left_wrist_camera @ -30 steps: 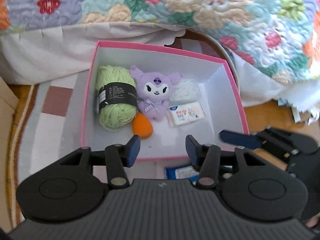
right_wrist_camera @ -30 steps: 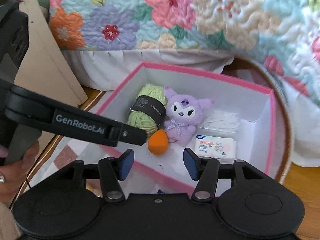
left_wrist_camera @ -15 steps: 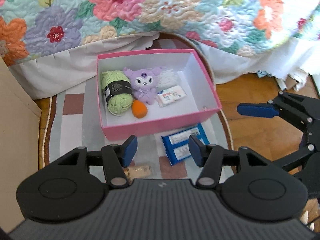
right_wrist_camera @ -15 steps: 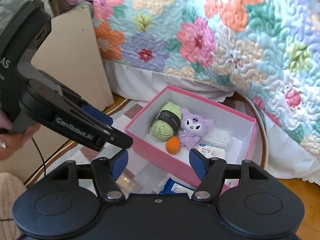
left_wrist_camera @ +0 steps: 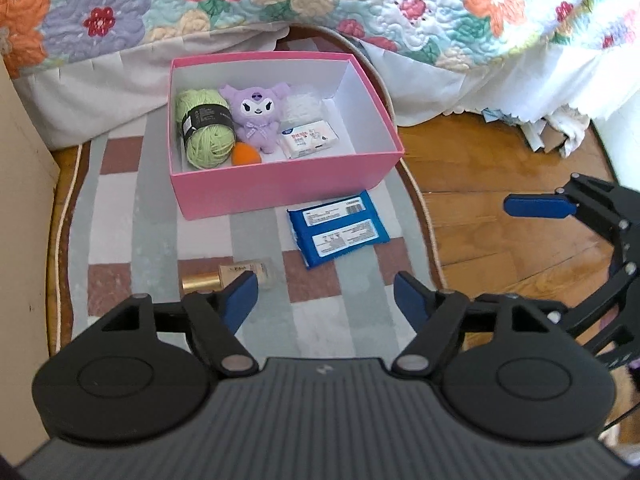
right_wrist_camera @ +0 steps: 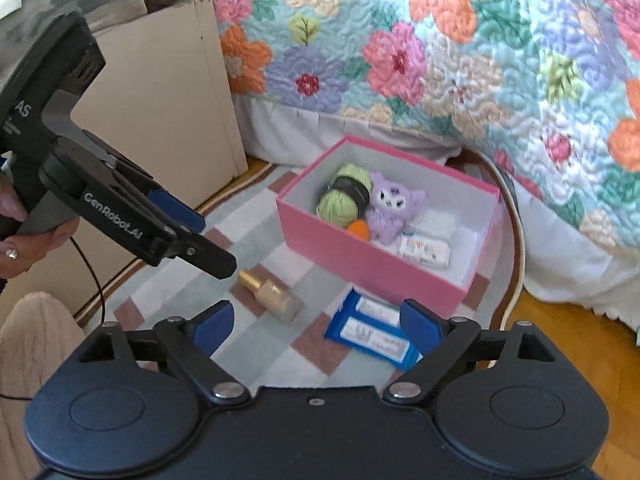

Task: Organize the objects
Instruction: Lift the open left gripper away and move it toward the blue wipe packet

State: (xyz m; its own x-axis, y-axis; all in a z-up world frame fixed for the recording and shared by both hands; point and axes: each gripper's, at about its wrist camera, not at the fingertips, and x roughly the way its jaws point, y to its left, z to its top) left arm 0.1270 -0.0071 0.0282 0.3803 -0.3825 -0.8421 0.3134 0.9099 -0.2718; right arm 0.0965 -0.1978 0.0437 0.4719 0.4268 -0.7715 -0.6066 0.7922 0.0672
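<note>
Lying ahead of empty, just-widened jaws: blue packet (left_wrist_camera: pixel 339 232), bottle (left_wrist_camera: pixel 236 274).

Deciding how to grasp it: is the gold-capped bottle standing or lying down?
Lying down. The gold-capped bottle rests on its side on the rug, outside the pink box.

Box (left_wrist_camera: pixel 280 184) on rug (left_wrist_camera: pixel 344 320), in front of bed (left_wrist_camera: pixel 320 0); inside, left to right: yarn (left_wrist_camera: pixel 205 130), plush (left_wrist_camera: pixel 256 118), wipes pack (left_wrist_camera: pixel 312 144); sponge (left_wrist_camera: pixel 245 155) before yarn and plush; on rug before box: bottle (left_wrist_camera: pixel 236 274) left, packet (left_wrist_camera: pixel 340 230) right.
</note>
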